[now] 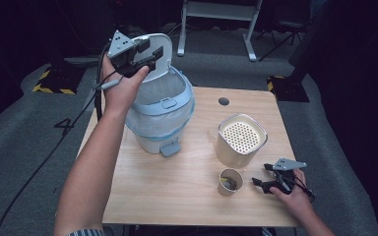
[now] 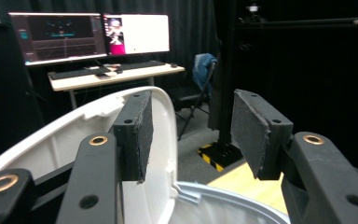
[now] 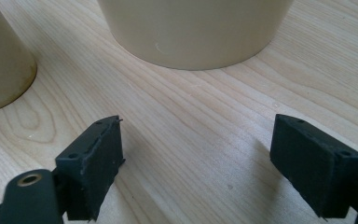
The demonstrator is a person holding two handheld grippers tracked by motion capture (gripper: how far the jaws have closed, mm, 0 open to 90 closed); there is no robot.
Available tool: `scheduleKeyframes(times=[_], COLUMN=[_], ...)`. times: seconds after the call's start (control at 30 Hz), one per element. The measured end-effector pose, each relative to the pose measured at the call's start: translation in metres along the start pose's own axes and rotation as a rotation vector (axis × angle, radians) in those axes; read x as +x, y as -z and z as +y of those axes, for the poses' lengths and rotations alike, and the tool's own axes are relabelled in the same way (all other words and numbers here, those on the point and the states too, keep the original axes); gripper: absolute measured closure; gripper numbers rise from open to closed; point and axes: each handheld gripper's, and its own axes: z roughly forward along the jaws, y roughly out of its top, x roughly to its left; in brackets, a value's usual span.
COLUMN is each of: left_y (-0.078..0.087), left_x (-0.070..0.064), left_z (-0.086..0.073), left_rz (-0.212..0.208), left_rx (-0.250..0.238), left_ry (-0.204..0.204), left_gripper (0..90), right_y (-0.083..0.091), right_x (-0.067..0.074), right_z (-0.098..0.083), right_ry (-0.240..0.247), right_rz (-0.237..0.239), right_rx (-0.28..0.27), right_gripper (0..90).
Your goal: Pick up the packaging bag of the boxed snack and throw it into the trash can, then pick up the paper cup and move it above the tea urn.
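Observation:
A pale blue pedal bin [image 1: 160, 113] with a white liner stands on the wooden table [image 1: 177, 191], its white lid [image 1: 161, 42] raised upright. My left gripper [image 1: 150, 54] is up at the lid's top edge. In the left gripper view its jaws [image 2: 191, 126] stand apart; the lid [image 2: 163, 121] rim sits just inside the left pad, and the right pad is clear of it. My right gripper [image 1: 260, 174] rests low over the table, open with nothing between its pads [image 3: 196, 154]. It faces a cream container [image 1: 241, 140] with a perforated top and a paper cup [image 1: 230, 182].
The cream container [image 3: 191, 32] and the cup [image 3: 0, 60] stand close ahead of the right gripper. A round cable hole [image 1: 223, 101] is near the table's far edge. A desk frame [image 1: 216, 19] stands beyond; monitors [image 2: 88, 35] sit on a far desk.

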Motion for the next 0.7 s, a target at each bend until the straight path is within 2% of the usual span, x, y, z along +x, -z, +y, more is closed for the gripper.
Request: scheduleKeyframes(times=[0.1,0.13,0.17,0.2,0.27,0.3,0.33,0.4,0.47,0.53,0.6,0.63,0.67,0.7], left_y=[0.012,0.012,0.02,0.02,0.032,0.032,0.038,0.042,0.051,0.054,0.06,0.065,0.065,0.069], left_x=[-0.004,-0.004,-0.007,-0.007,-0.012,-0.012,-0.017,-0.019,-0.028,-0.031,-0.038,-0.044,-0.044,-0.048], left_z=[0.0,0.0,-0.001,-0.001,-0.004,-0.004,-0.007,-0.009,-0.014,-0.016,-0.021,-0.027,-0.027,-0.036], left_rz=[-0.034,-0.034,-0.059,-0.059,-0.093,-0.093,-0.119,-0.131,-0.172,-0.181,-0.206,-0.233,-0.233,-0.258], left_rx=[0.018,0.018,0.021,0.021,0.037,0.037,0.043,0.047,0.061,0.064,0.078,0.096,0.096,0.113], left_ry=[-0.012,-0.012,-0.009,-0.009,-0.009,-0.009,-0.01,-0.008,-0.01,-0.015,-0.026,-0.033,-0.033,-0.02], left_gripper=[47.8,47.6,47.3,47.2,47.2,47.2,47.2,47.1,46.3,46.2,46.1,46.1,46.0,46.0], right_y=[0.0,0.0,0.0,0.0,0.0,0.0,0.0,0.0,0.0,0.0,0.0,0.0,0.0,0.001], right_x=[0.0,0.0,0.0,0.0,0.0,0.0,0.0,0.0,0.0,0.0,0.0,0.0,0.0,0.001], right_z=[0.0,0.0,0.0,0.0,0.0,0.0,0.0,0.0,0.0,0.0,0.0,0.0,0.0,0.0], right_ry=[0.0,0.0,0.0,0.0,0.0,0.0,0.0,0.0,0.0,0.0,0.002,0.005,0.005,0.011], right_rz=[0.0,0.0,0.0,0.0,0.0,0.0,0.0,0.0,0.0,0.0,0.0,0.004,0.004,0.013], right_rx=[0.0,0.0,0.0,0.0,0.0,0.0,0.0,0.0,0.002,0.002,0.002,-0.001,-0.001,-0.007], right_gripper=[17.1,17.1,17.1,17.1,17.1,17.1,17.1,17.1,17.1,17.1,17.8,19.3,19.3,22.2])
